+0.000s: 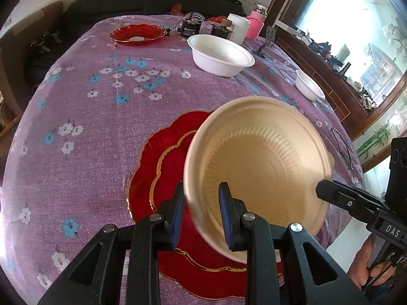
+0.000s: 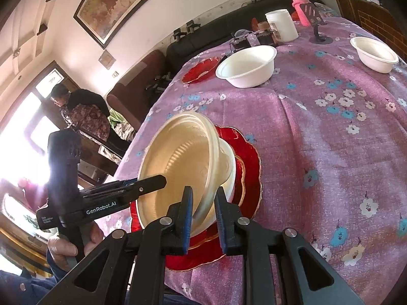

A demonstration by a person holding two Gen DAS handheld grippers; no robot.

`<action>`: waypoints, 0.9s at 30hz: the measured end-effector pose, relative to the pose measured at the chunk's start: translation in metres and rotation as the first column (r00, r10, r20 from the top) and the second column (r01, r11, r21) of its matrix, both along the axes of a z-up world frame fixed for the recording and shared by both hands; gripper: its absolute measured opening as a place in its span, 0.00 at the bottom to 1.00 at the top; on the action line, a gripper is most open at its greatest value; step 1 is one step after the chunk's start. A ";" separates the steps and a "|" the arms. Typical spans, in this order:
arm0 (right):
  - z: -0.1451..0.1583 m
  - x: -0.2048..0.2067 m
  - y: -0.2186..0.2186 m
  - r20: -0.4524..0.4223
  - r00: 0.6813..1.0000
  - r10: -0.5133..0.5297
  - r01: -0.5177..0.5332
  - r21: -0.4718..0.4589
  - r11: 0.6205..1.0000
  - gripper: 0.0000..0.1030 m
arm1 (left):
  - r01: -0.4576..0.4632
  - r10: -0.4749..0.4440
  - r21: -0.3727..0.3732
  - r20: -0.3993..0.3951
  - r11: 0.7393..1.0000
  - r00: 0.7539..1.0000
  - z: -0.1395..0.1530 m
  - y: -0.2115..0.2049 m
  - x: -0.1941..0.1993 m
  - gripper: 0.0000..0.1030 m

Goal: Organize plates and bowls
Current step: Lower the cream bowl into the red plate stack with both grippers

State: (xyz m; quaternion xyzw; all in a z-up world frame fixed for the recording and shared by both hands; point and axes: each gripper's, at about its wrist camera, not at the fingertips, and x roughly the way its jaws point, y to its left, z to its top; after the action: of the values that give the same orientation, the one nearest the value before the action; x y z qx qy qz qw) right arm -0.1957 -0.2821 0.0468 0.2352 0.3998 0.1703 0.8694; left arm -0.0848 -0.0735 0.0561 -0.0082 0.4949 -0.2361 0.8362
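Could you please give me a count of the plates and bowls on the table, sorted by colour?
Red plates: 2, near one, far one
White bowls: 2, large, small
Cream bowls: 1, tilted over the near plate
Total: 5

The right gripper (image 2: 202, 216) straddles the near rim of a cream bowl (image 2: 183, 162), blue pads either side of the rim; whether they press on it cannot be told. The bowl sits tilted on a red plate (image 2: 250, 157) on the purple floral cloth (image 2: 330, 139), and the left gripper (image 2: 152, 181) reaches its rim from the left. Farther back stand two white bowls (image 2: 248, 67) (image 2: 374, 53), a second red plate (image 2: 201, 70), a white jar (image 2: 281, 25) and a pink bottle (image 2: 300, 3).
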 end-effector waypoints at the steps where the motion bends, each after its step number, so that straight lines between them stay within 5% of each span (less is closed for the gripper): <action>1: 0.000 0.000 -0.001 0.001 1.000 0.001 -0.001 0.004 1.000 0.21 | -0.002 0.002 0.000 0.004 1.000 1.000 0.001 0.001 0.000 0.24; 19: 0.013 -0.010 -0.041 0.032 0.995 -0.090 0.088 0.040 0.995 0.27 | -0.066 0.063 0.024 0.092 0.998 0.994 0.022 0.020 0.003 0.29; 27: 0.012 -0.008 -0.049 0.021 0.993 -0.116 0.115 0.043 0.992 0.32 | -0.033 0.035 -0.021 0.088 0.999 0.996 0.026 0.022 0.003 0.30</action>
State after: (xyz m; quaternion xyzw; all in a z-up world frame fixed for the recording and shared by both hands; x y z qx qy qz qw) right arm -0.2036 -0.3311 0.0589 0.2738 0.3717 0.1308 0.8774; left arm -0.0821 -0.0515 0.0826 -0.0143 0.4549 -0.2269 0.8610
